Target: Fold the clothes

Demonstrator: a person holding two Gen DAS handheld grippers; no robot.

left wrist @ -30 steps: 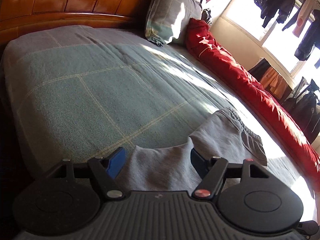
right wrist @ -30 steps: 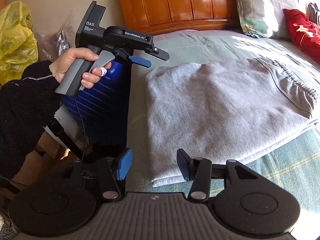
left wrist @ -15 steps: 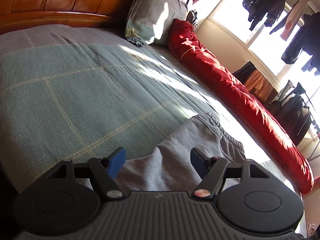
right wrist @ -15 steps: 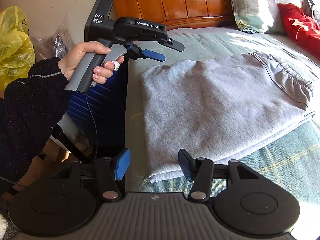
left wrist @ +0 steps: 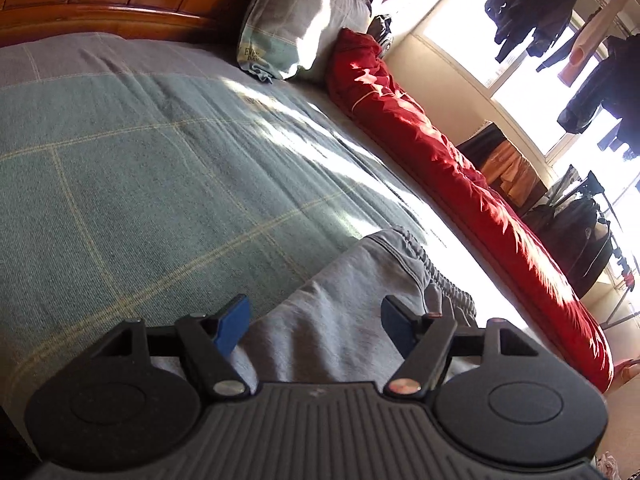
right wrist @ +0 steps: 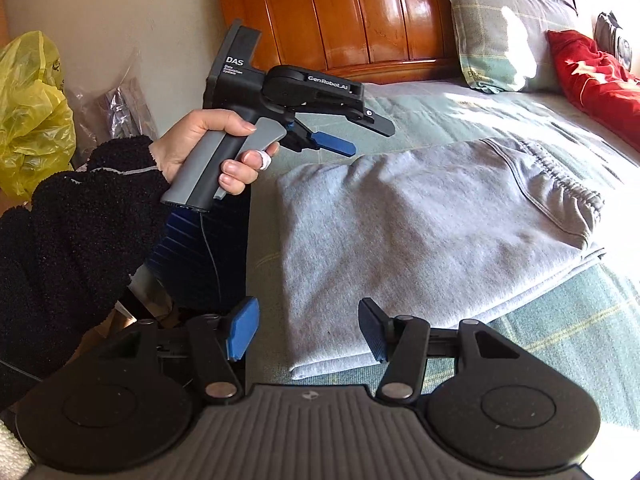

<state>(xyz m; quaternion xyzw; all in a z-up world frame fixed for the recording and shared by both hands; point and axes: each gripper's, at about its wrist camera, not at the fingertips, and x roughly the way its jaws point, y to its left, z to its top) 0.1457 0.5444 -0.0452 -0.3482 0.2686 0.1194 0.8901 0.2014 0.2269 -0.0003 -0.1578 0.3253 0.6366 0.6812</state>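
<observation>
Plaid bedspread (right wrist: 560, 320) carries folded grey sweatpants (right wrist: 420, 232) — their near corner lies between the right gripper (right wrist: 308, 330) fingers, parted and empty; left gripper (left wrist: 314, 324) hovers above, wide apart, holding nothing.

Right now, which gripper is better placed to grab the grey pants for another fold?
Probably the right gripper: its open jaws straddle the grey pants' near corner. The left gripper hovers open above the far edge.

Gray sweatpants (right wrist: 432, 236) folded flat on bed (right wrist: 560, 320). R gripper (right wrist: 308, 330) open over near corner, nothing pinched. L gripper (right wrist: 332, 136) (hand (right wrist: 200, 152) on grip) hovers beside far edge, w/ pillow (right wrist: 496, 36) at headboard (right wrist: 360, 12).
</observation>
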